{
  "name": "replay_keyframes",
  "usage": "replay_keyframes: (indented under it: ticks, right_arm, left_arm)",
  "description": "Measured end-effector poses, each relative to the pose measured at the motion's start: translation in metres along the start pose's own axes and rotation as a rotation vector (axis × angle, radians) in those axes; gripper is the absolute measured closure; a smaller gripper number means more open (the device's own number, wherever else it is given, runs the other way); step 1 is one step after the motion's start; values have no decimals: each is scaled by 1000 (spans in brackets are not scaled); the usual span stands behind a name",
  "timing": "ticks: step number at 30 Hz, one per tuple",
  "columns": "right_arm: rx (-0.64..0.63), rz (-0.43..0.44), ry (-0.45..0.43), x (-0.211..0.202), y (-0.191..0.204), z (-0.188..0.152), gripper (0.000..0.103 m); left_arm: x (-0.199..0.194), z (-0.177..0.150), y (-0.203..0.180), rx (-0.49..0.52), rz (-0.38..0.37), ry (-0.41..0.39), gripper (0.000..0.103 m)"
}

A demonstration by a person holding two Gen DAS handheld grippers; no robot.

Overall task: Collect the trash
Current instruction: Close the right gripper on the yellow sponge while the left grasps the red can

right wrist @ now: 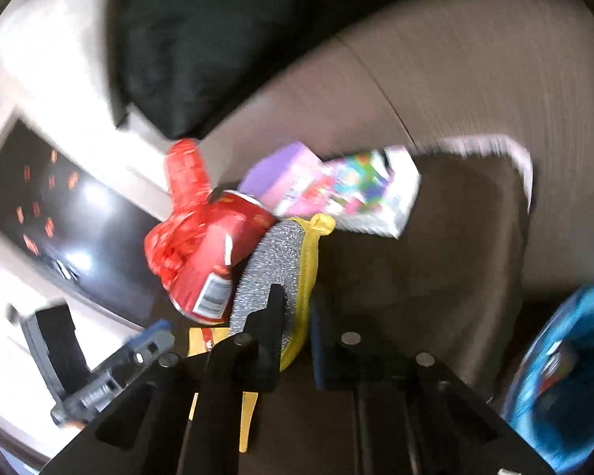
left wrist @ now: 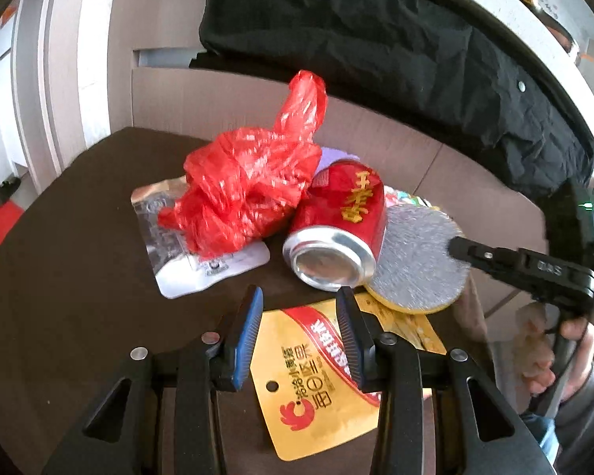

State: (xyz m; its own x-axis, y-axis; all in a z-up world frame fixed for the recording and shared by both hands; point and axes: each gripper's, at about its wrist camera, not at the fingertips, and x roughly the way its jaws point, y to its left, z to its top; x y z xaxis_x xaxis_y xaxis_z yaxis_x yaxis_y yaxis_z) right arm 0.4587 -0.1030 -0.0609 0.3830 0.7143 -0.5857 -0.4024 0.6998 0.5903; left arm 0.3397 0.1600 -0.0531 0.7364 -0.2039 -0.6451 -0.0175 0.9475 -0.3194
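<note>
dark table | red bag, can, scouring pad, yellow pouch

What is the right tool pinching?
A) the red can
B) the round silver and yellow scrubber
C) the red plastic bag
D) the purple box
B: the right tool has its fingers closed on the edge of the round silver and yellow scrubber, beside the red can.

Daylight is lighting both views evenly. Fisheye distortion is bending edges and darkening corners. The left wrist view is staying sharp; glare is showing on the crumpled red plastic bag. Motion blur is smearing the right wrist view.
</note>
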Motion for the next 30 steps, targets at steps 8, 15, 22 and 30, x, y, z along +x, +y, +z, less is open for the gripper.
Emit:
replay_keyframes:
  ticks: [8, 15, 22, 30]
  right_arm:
    - [-270, -245, -118, -53, 53, 6, 93]
    - [-360, -403, -123, -72, 60, 3, 93]
    - [-386, -432, -119, -71, 62, -10, 93]
    - [-412, -436, -93, -59, 72, -13, 93]
  left_arm:
    - [9, 26, -42, 116, 2, -34, 59]
    - [58, 56, -73, 244, 165, 51, 48]
    - [83, 74, -60, 155, 149, 100, 37]
    - [98, 87, -34, 50, 116, 146, 31]
